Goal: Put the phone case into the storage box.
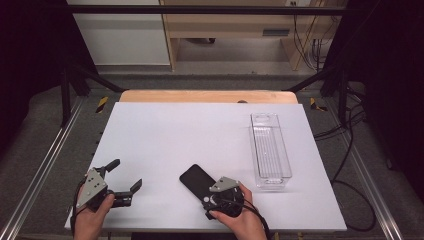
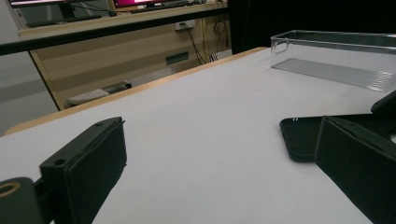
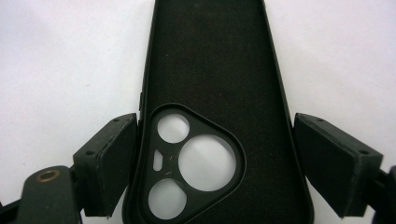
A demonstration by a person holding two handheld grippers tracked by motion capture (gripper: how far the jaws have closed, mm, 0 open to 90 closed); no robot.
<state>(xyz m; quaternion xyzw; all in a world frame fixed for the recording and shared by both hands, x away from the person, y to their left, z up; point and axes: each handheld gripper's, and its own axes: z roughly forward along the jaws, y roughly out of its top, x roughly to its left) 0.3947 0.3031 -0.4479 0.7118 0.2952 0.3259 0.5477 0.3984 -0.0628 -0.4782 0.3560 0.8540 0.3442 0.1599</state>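
Seen from the high view, you hold both tools at the near edge of the white table (image 1: 165,135). Your left gripper (image 1: 128,176) sits at about 8 o'clock on the sheet, its jaws spread wide and holding nothing, pointing toward 2 o'clock. Your right gripper (image 1: 209,196) works at about 6 o'clock, poised over the near end of a black phone case (image 1: 195,179) that lies flat on the table and runs toward 11 o'clock. A clear plastic bin (image 1: 270,150) stands at 3 o'clock, well apart from the case.

In the left gripper view, the two black jaws stand far apart with bare table between them. The phone case (image 2: 301,137) lies at 3 o'clock just beyond the right-hand jaw, and the clear bin (image 2: 336,58) stands farther off at 1 o'clock.

In the right gripper view, the phone case (image 3: 210,60) lies with its inside facing up, the camera cutout nearest the lens. Your right gripper (image 3: 212,163) straddles that end with jaws open: the pad at 8 o'clock sits against the case's edge, and the pad at 4 o'clock stands just beside the other edge.
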